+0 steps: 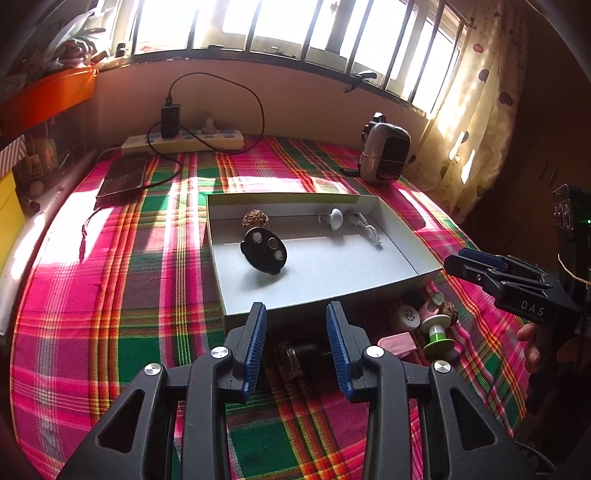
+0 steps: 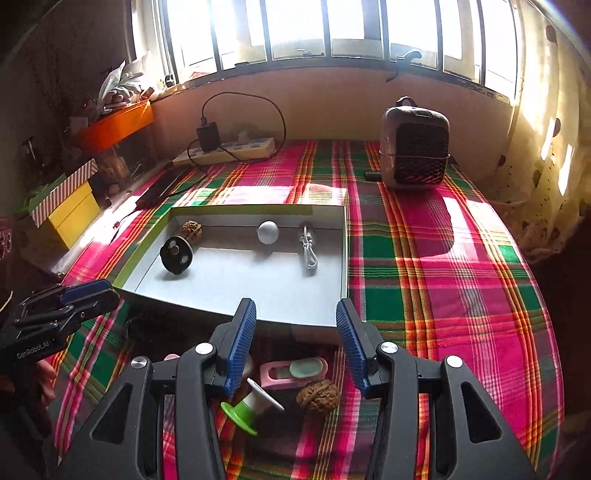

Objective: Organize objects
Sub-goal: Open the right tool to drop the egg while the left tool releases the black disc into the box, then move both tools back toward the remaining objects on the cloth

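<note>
A small heater [image 2: 415,147], power strip [image 2: 229,149] and orange box [image 2: 114,125] sit below the window [image 2: 332,29].

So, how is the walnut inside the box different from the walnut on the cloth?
The walnut in the box lies at the far wall, touching the black disc; the walnut on the cloth lies outside the box, beside the pink item. Both are brown and wrinkled.

Black gripper [image 1: 296,341], blue ribbed pads [image 1: 256,345]
</note>
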